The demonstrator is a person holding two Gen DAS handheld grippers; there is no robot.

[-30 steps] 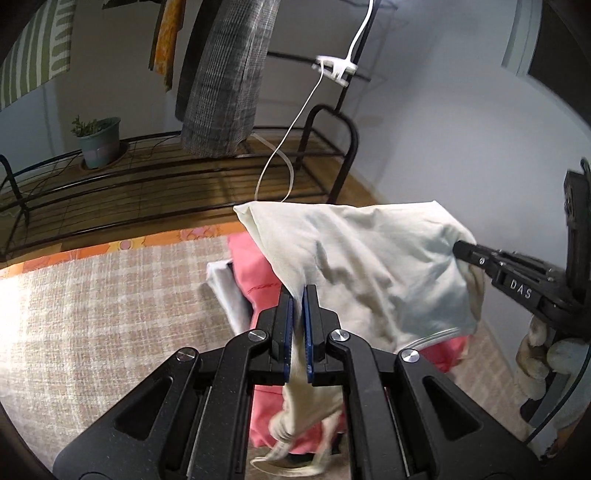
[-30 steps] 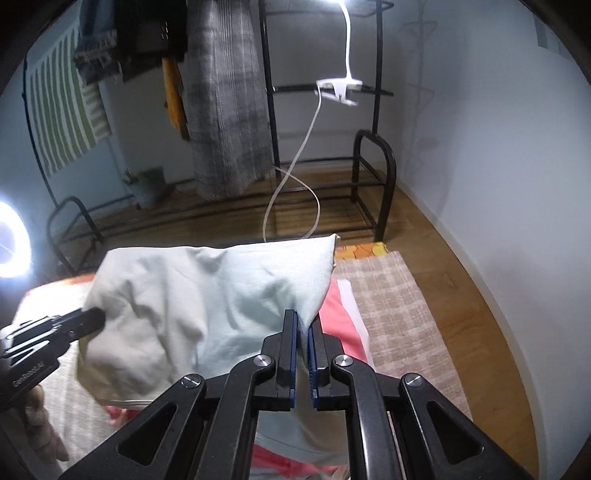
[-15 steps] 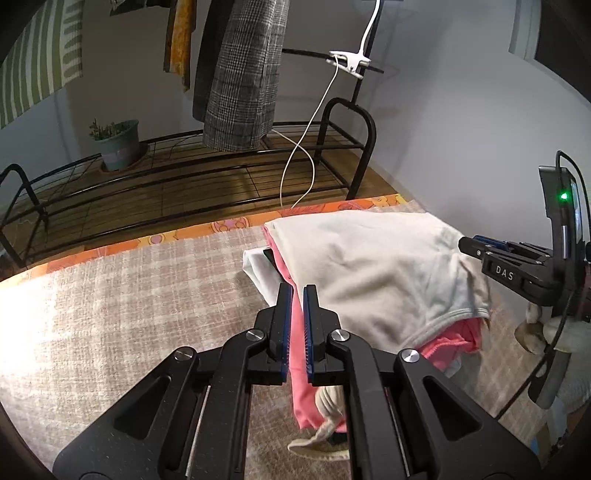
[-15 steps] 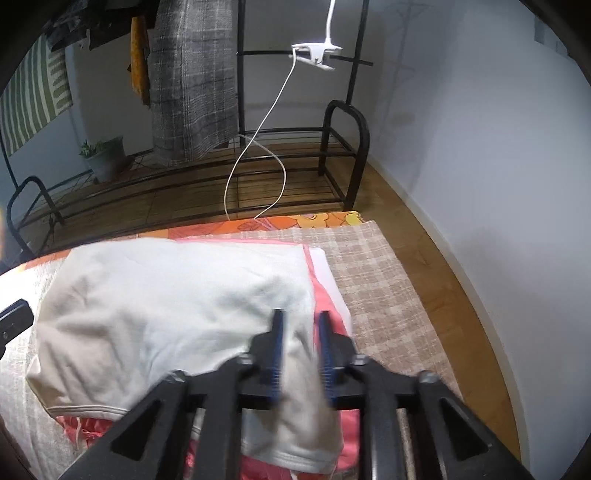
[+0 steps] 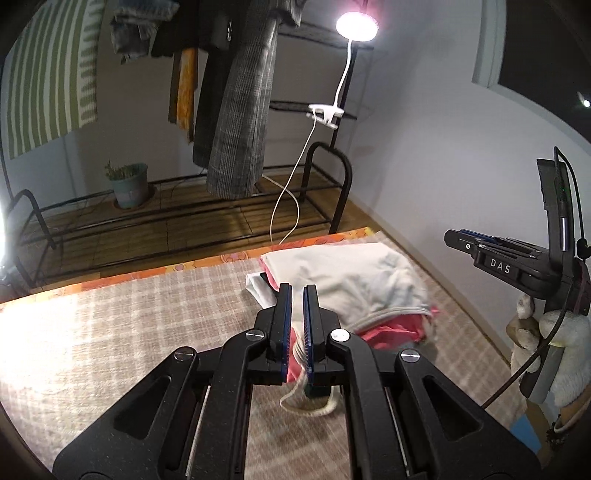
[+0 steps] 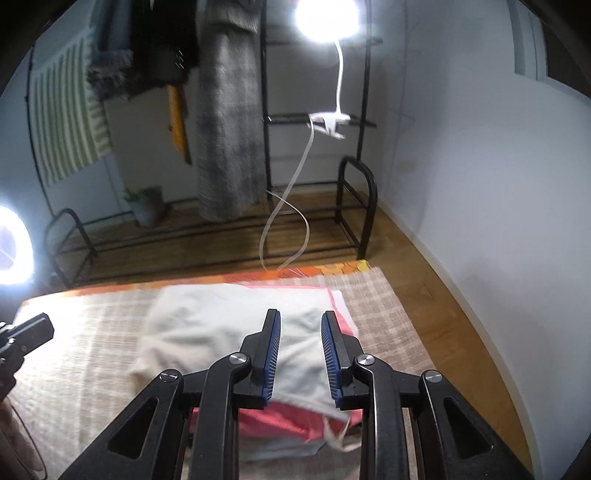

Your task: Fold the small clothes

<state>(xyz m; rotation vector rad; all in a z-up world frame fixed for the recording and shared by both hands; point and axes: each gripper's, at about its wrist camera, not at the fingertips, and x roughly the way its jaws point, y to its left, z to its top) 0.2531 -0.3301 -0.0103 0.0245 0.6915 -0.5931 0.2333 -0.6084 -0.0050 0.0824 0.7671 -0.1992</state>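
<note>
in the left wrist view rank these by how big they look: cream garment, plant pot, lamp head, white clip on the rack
1. cream garment, by far the largest
2. plant pot and lamp head look about alike; the lamp's glare makes it unsure
3. white clip, smallest
The garment lies nearer the camera, so this tells apparent size only.

cream garment [image 6: 221, 325] lies folded atop pink garment [image 6: 280, 417].

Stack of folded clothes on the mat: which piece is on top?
The cream garment, lying over the pink one, whose edges show beneath it. A white piece sticks out at the pile's left side, lower still.
</note>
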